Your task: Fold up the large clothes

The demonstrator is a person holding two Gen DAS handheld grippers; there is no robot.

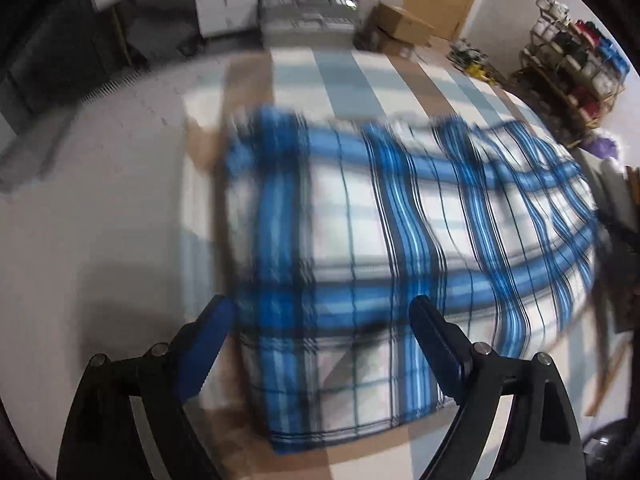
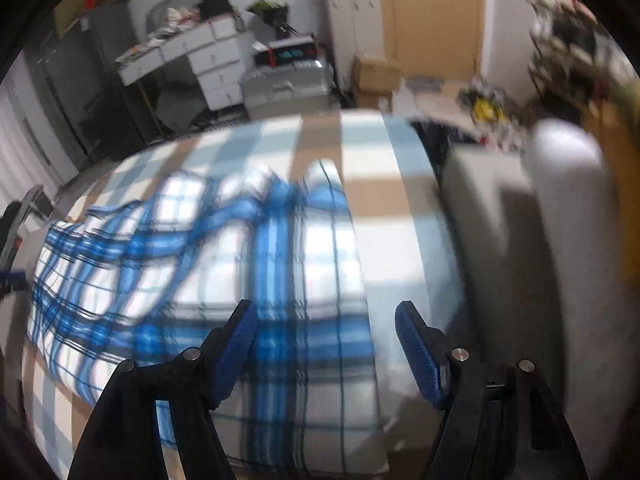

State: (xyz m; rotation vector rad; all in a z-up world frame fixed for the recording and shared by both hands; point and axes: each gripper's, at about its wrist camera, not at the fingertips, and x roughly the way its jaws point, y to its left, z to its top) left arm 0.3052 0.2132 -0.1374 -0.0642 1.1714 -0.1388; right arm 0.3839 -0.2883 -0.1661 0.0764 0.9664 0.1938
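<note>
The left tongs (image 1: 322, 320) stand wide open with nothing pinched between them; their blue pads (image 1: 208, 344) hang over the near left part of the blue-and-white plaid garment (image 1: 400, 232), the left finger just off the cloth's left border and the right finger over its body. The right tongs (image 2: 322, 326) are likewise open and empty, the left finger over plaid and the right finger past the garment's right border, above the checked bedspread (image 2: 400, 216). Whether any pad brushes the fabric cannot be told through the blur. The garment lies spread on the bed, on that pale blue, tan and white bedspread, directly ahead of and below both tongs. It looks already doubled into a broad panel, with its long axis running across from one hand to the other and a straight near hem (image 1: 352, 432) closest to the cameras; the far edge is rumpled and wavy. Each hand sits at its own end of that panel, so neither is clearly nearer; the left covers the left border, the right the right border. Judging by this layout, the coming move probably turns on taking the two ends or near corners at once and carrying them across the long axis. Beyond the bed stand a white drawer unit (image 2: 216, 68), a grey case (image 2: 286, 90) and cardboard boxes (image 1: 402, 24).
</note>
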